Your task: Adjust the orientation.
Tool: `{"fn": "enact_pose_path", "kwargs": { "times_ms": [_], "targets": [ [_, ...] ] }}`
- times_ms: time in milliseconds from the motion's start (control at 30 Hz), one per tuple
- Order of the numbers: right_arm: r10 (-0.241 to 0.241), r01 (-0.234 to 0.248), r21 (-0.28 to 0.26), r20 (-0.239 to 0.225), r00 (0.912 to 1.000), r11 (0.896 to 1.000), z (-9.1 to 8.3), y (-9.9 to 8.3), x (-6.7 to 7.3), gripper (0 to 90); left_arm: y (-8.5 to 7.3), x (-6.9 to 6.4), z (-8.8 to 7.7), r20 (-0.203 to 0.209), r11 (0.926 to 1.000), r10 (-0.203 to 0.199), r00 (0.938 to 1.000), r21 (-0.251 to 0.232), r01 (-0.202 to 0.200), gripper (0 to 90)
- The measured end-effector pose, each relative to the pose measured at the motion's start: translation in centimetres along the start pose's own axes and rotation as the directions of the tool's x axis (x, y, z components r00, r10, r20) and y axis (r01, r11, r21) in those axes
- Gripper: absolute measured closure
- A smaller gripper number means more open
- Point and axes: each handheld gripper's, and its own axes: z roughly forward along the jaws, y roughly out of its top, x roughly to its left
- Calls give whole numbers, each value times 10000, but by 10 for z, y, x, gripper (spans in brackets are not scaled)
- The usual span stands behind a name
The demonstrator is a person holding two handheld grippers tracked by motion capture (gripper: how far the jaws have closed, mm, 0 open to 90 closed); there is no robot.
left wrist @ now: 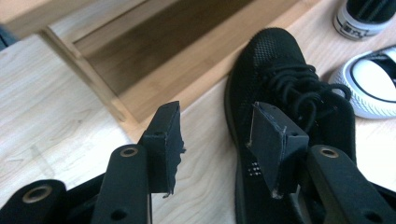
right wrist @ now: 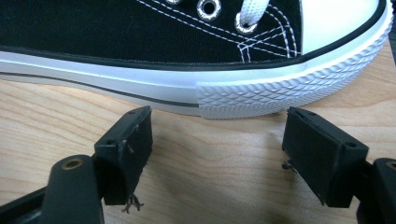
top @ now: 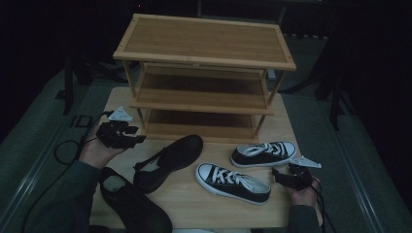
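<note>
Nearest the high camera, a black shoe [top: 133, 204] lies at the front edge of the desk [top: 194, 206], beside the person's left sleeve. Its twin [top: 167, 160] lies just behind it, toe pointing toward the rack [top: 206, 73], a three-shelf wooden stand at the back of the desk. Right of the twin sit two black-and-white sneakers: one [top: 233, 182] well in front of the rack, the other [top: 264, 154] closer to the rack's right foot. The left tool [top: 128, 136] hovers before the rack's left foot, near the twin's heel. The right tool [top: 281, 175] sits low in front of the rack's right end, between the two sneakers.

From the left gripper view, the left tool [left wrist: 219, 144] stands well parted and holds nothing; the twin [left wrist: 285, 107] lies under its right jaw, toe against the rack's [left wrist: 159, 65] bottom shelf.

From the right gripper view, the right tool [right wrist: 217, 154] is wide open and empty, close above the desk [right wrist: 210, 186], with a sneaker's [right wrist: 196, 51] white rubber toe just beyond the jaws, untouched.
</note>
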Motion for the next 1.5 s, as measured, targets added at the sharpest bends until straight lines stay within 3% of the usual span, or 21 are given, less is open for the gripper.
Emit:
{"fn": "enact_pose_path", "kwargs": {
  "times_ms": [533, 933, 1500],
  "targets": [
    [5, -5, 4, -3, 10000, 10000, 0, 0, 0, 240, 1, -26, 22, 751, 9961, 445, 9962, 733, -500, 549],
    [-21, 21, 6, -15, 10000, 10000, 0, 0, 0, 239, 2, -40, 43, 1267, 9867, 623, 9900, 1414, -801, 544],
    [-27, 27, 5, -21, 10000, 10000, 0, 0, 0, 238, -1, -47, 51, 1403, 9743, 879, 9862, 1941, -1144, 556]
  ]
}}
